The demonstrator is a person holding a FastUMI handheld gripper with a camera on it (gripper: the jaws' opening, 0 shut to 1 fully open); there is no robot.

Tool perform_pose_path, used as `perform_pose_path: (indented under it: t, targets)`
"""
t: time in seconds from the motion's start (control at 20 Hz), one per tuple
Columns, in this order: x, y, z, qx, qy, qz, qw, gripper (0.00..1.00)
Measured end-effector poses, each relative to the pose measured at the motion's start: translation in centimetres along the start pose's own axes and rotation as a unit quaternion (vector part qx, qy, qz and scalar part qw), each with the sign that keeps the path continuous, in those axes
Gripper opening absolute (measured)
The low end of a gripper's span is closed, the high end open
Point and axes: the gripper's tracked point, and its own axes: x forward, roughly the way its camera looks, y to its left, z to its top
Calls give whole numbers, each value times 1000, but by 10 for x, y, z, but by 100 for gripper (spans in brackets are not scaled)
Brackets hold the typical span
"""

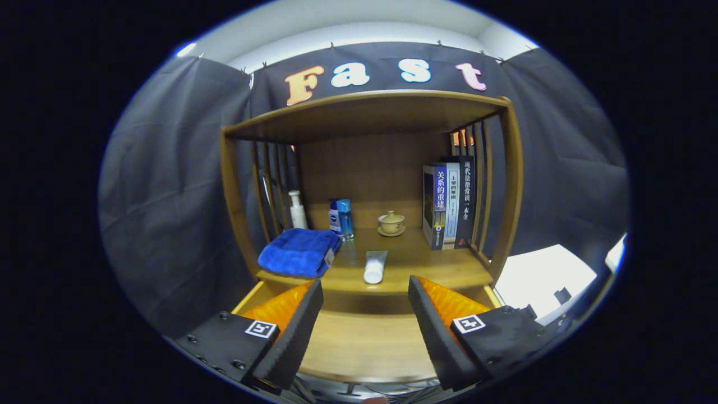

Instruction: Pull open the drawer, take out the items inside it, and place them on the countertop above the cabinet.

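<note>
Claw (364, 328) wide open, holding nothing. Tube (375, 266) at frame center, on the countertop (443, 269): light, squishy, so grab it mid-body imo.

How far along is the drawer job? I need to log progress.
Done: the drawer is pulled open, and the blue towel and white tube lie on the countertop. In hand: nothing; the gripper is open. Left: nothing visible inside the drawer.

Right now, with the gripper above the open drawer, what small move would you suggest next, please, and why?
Probably tilt down to check the drawer: the gripper is open and holds nothing, the visible drawer floor looks bare, and the blue towel and white tube already lie on the countertop.
</note>
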Motion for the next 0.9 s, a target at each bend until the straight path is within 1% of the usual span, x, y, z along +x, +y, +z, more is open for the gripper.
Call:
perform_pose_path:
  t: [0.1, 0.2, 0.35, 0.45, 0.6, 0.7, 0.75, 0.8, 0.85, 0.9]
  targets:
    - [-19, 6, -35, 6, -16, -7, 1000, 98]
    - [-33, 3, -65, -6, -26, -28, 999, 98]
    - [-48, 0, -97, -69, -50, -57, 995, 98]
    - [-55, -2, -121, -94, -59, -81, 991, 98]
    - [-50, 4, -161, -81, -44, -83, 992, 98]
    - [-41, 3, -187, -64, -12, -78, 995, 98]
    - [-39, 1, -194, -52, 0, -78, 996, 98]
    - [-36, -3, -196, -42, -1, -81, 996, 98]
    - [-33, -9, -195, -40, -2, -86, 996, 98]
    - [-34, -5, -195, -42, -3, -79, 996, 98]
